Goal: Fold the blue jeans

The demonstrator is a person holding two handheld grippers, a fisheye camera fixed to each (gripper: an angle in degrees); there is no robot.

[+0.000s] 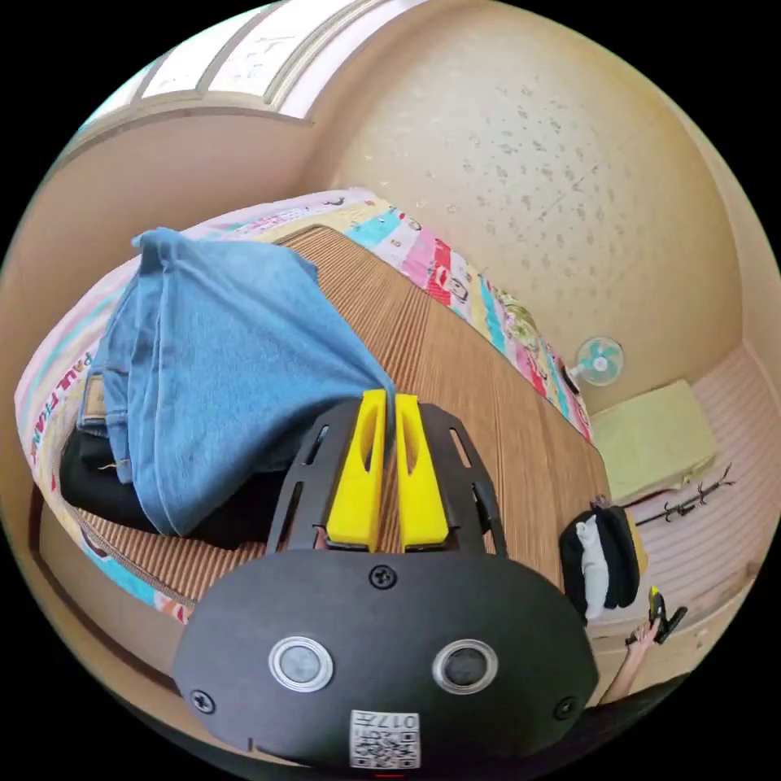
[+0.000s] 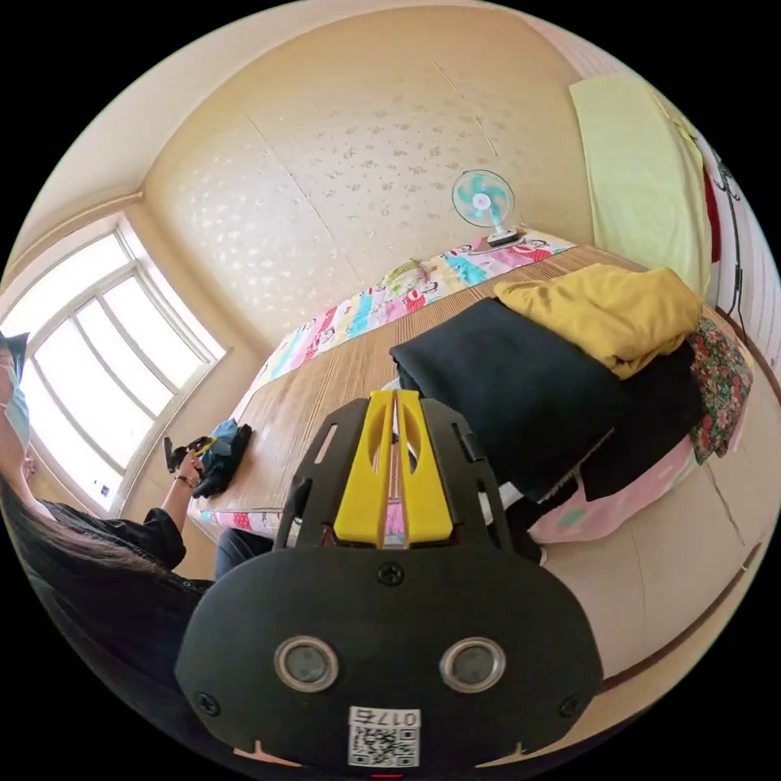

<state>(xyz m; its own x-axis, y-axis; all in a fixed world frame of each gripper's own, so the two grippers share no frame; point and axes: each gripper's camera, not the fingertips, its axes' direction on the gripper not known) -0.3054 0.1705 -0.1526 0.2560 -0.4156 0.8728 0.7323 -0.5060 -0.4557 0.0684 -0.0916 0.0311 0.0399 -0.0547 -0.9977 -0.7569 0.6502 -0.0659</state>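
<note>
The blue jeans (image 1: 211,358) lie bunched over a dark garment (image 1: 98,480) at the end of a bed. One edge of them is drawn out to a point at my left gripper (image 1: 389,400), whose yellow jaws are shut on that denim. In the right gripper view the jeans (image 2: 228,439) are a small blue bundle at the far end of the bed, beside the left gripper (image 2: 181,457) in a hand. My right gripper (image 2: 395,399) has its jaws pressed together with nothing visible between them. The left gripper view shows it small, held in a hand (image 1: 663,617) off the bed.
A woven brown mat (image 1: 488,407) covers the bed over a colourful sheet. Black cloth (image 2: 504,390) with a yellow garment (image 2: 610,313) on top sits at the near end. A small fan (image 2: 483,200) stands by the wall. A person's body (image 2: 98,569) is at the left.
</note>
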